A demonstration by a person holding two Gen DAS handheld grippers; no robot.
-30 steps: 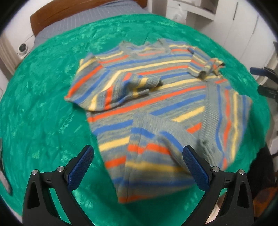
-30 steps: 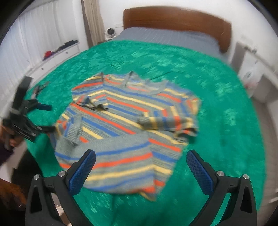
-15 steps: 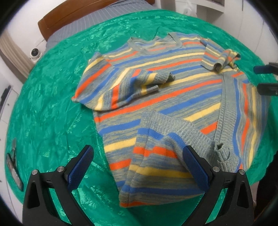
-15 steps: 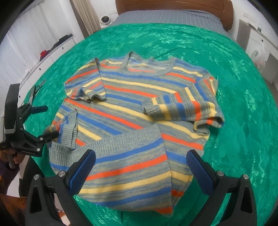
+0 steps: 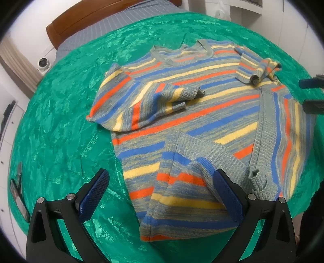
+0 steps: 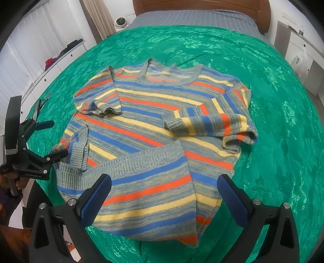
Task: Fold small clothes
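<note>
Right wrist view: striped sweater [image 6: 154, 129] lies on the green bedspread [image 6: 283, 141], sleeves folded in, hem partly turned up. Both the right gripper [image 6: 164, 194] and left gripper [image 5: 162, 188] hover spread, empty. Pinch both hem corners evenly before folding upward.

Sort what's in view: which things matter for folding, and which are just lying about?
For the job:
striped sweater
left tongs, open
right tongs, open
green bedspread underneath

Lying about:
white camera
clutter on shelf
wooden headboard
</note>
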